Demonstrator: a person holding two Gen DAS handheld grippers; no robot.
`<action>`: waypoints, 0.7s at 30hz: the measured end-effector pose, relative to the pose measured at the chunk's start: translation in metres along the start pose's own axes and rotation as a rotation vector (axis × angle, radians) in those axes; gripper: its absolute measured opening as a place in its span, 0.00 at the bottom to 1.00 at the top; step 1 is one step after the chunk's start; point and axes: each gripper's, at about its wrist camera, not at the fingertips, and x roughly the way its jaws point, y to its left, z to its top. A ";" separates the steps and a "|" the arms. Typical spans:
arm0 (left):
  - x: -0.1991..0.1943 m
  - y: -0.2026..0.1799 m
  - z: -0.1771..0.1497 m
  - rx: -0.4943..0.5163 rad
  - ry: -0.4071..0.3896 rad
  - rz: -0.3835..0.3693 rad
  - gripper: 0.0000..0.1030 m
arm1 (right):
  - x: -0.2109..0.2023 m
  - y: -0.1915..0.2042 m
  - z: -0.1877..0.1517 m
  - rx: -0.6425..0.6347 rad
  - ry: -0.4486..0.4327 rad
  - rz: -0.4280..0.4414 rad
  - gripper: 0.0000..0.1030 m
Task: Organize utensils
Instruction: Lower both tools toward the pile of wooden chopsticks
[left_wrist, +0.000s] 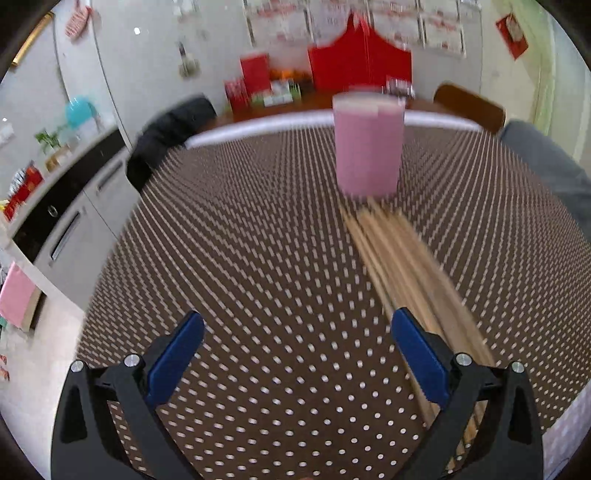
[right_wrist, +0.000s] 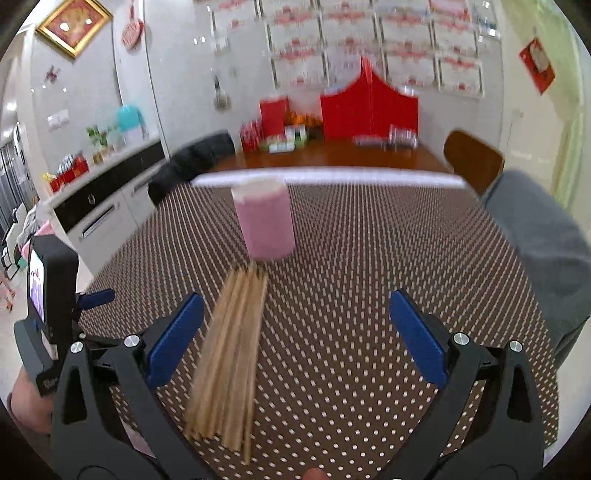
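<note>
Both grippers, L (left_wrist: 297, 363) & R (right_wrist: 297, 341), wide apart (empty) nr chopsticks (right_wrist: 229, 354).

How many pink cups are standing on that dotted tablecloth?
1. A single tall pink plastic cup stands upright on the brown white-dotted tablecloth, just beyond the far tips of the bundle of wooden chopsticks. None other shows in either view.
</note>
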 end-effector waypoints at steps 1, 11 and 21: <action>0.005 -0.001 -0.001 0.000 0.017 -0.014 0.97 | 0.005 -0.002 -0.004 0.002 0.017 -0.001 0.95; 0.035 -0.021 -0.005 -0.003 0.080 -0.054 0.97 | 0.034 -0.015 -0.022 0.010 0.118 -0.004 0.95; 0.040 -0.018 -0.003 -0.005 0.067 -0.052 0.97 | 0.064 0.007 -0.032 -0.107 0.213 0.004 0.95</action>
